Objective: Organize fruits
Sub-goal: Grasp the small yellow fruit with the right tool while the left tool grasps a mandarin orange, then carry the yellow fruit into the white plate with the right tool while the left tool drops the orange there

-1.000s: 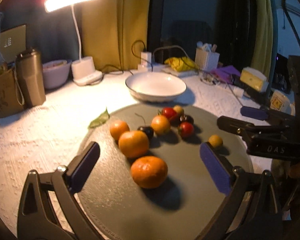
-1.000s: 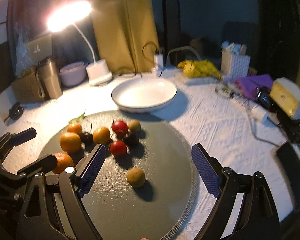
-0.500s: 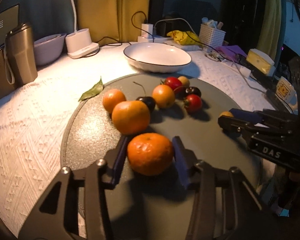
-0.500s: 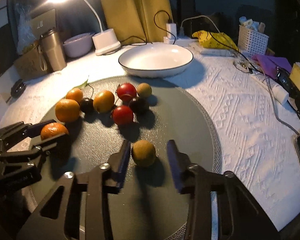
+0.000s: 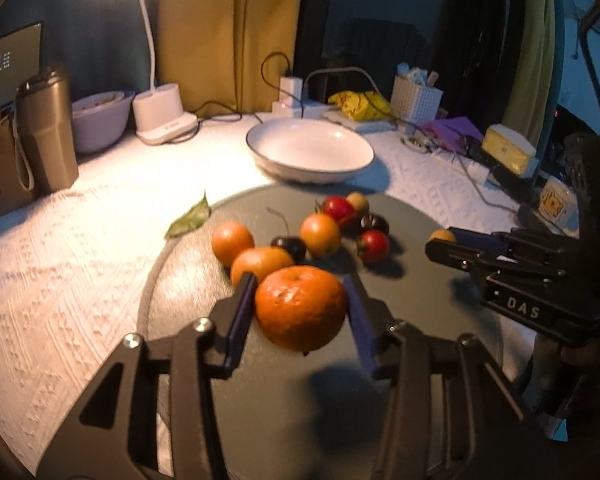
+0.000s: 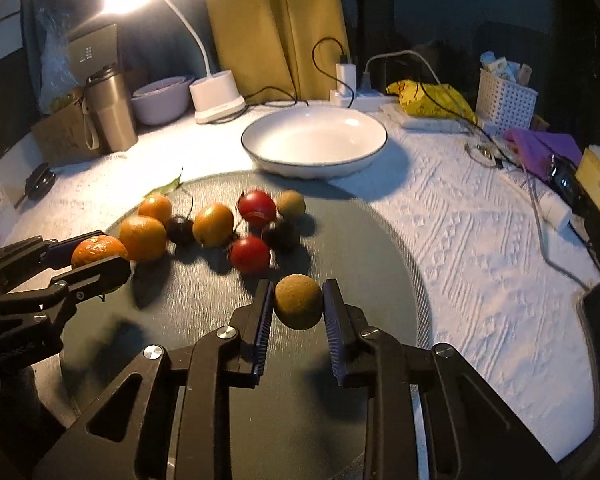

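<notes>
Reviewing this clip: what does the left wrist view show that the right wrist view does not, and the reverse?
Only the left wrist view shows both pads of the left gripper pressed on the big mandarin, plus a yellow-printed cup at far right.

Only the right wrist view shows both pads of the right gripper pressed on the small brown fruit, plus a dark clip at far left.

Both show the grey mat, loose fruit cluster, white bowl and lamp.

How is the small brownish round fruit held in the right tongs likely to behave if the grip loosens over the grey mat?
The small brownish fruit looks nearly spherical, so it would probably roll once dropped on the flat grey mat. The right tongs touch it only at two narrow side spots, so it may twist or slip out. Its matte, speckled skin suggests decent friction against the ribbed pads.
</notes>
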Demonstrator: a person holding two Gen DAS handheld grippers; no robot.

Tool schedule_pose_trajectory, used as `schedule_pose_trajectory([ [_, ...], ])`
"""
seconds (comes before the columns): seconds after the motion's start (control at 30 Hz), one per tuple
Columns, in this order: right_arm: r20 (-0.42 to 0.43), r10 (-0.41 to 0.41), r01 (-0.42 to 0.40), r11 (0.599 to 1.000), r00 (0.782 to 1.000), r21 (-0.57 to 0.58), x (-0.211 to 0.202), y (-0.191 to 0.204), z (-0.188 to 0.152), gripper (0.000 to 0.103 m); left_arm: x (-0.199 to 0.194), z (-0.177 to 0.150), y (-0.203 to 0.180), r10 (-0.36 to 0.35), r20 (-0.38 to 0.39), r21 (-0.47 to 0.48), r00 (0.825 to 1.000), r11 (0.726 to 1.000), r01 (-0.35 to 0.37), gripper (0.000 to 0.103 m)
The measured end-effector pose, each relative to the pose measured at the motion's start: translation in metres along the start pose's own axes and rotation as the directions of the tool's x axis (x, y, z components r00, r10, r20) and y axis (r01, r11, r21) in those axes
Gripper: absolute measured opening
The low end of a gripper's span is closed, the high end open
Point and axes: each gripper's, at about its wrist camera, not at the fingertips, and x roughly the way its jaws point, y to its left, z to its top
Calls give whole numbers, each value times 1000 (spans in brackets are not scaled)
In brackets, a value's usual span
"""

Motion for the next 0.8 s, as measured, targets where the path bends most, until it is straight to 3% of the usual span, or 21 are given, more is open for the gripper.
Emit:
schedule_pose_trajectory([
  [0.6, 129, -47, 50, 998, 991, -23, 1, -25, 67, 27, 9, 69, 32, -10, 84, -36, 996, 999, 13, 46],
  [0.8, 161, -69, 75, 997, 984, -27, 8, -39, 89, 27, 20, 95, 41, -3, 104, -7, 995, 1000, 4, 46],
])
